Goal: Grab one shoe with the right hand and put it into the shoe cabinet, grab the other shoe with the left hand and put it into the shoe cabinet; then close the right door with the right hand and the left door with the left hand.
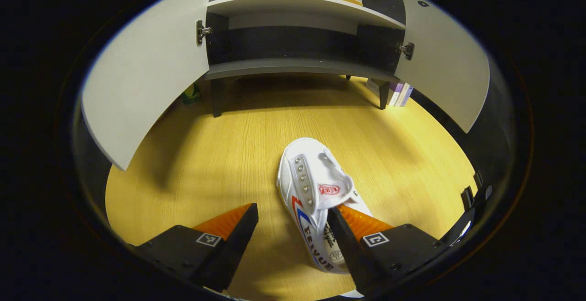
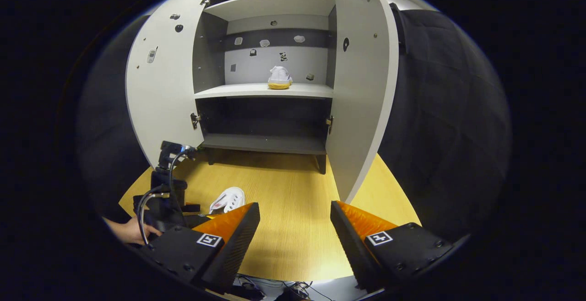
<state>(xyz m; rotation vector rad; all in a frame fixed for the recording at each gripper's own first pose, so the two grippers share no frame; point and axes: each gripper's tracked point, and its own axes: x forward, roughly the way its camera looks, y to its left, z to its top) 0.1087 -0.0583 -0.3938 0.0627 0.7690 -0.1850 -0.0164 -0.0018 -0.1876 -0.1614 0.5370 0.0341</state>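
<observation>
The shoe cabinet [image 2: 265,91] stands at the far edge of the wooden floor [image 1: 219,154], raised on short legs, with both doors swung wide: the left door [image 1: 146,77] and the right door [image 1: 442,63] each hang open on their hinges. One white sneaker [image 2: 279,77] sits on the middle shelf [image 2: 238,91], toward its right half, heel facing out. The second white sneaker [image 1: 316,196] lies on the floor in front of the cabinet, toe toward it. The left gripper [image 1: 293,225] is spread open low over this shoe; its right finger rests at the shoe's collar, the left finger stands apart on bare floor. The right gripper [image 2: 295,221] hangs open above the floor, holding nothing. A hand [image 2: 130,231] grips the left gripper's handle.
</observation>
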